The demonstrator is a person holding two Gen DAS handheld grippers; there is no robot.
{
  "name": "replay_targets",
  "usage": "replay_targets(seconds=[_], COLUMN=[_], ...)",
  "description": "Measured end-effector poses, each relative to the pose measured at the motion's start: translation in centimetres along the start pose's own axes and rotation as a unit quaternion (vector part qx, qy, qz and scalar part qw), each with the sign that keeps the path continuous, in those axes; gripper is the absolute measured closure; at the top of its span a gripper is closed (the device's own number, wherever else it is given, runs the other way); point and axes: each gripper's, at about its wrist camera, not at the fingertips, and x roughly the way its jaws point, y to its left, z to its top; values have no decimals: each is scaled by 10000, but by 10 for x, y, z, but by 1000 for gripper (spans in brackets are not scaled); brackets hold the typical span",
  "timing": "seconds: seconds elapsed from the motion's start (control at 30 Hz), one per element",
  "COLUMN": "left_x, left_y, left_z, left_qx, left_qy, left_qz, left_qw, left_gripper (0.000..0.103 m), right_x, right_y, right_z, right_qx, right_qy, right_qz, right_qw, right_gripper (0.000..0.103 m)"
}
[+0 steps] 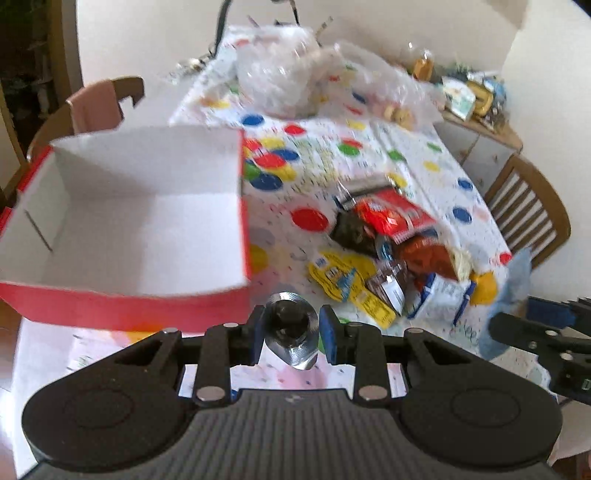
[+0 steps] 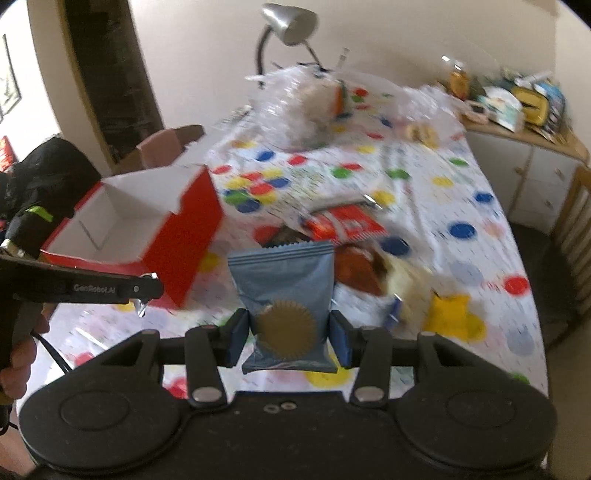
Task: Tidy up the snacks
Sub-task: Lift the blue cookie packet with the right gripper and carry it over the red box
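My left gripper (image 1: 291, 334) is shut on a small silver foil snack (image 1: 293, 332), held just in front of the near right corner of the open red box (image 1: 122, 306), whose white inside shows nothing. My right gripper (image 2: 290, 334) is shut on a blue-grey snack packet (image 2: 286, 288) with a gold seal, held above the table right of the red box (image 2: 184, 240). A pile of snack packets (image 1: 388, 251) lies on the dotted tablecloth: red, dark, yellow, brown and white-blue ones. It also shows in the right wrist view (image 2: 354, 243). The right gripper with its blue packet (image 1: 511, 295) shows at the left wrist view's right edge.
Clear plastic bags (image 1: 295, 74) sit at the table's far end under a desk lamp (image 2: 291, 26). Wooden chairs stand at the left (image 1: 107, 99) and right (image 1: 532, 214). A cluttered sideboard (image 2: 517, 110) stands at the back right.
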Motion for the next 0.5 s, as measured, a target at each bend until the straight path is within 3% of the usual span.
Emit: replay_targets(seconds=[0.5], left_x=[-25], left_y=[108], left_z=[48], left_qx=[-177], left_qy=[-312], left_qz=[487], left_qw=[9982], left_gripper=[73], right_x=[63], right_y=[110], right_z=[70], right_qx=[-686], right_qy=[45], right_qz=[632], right_qw=[9956], right_gripper=[58])
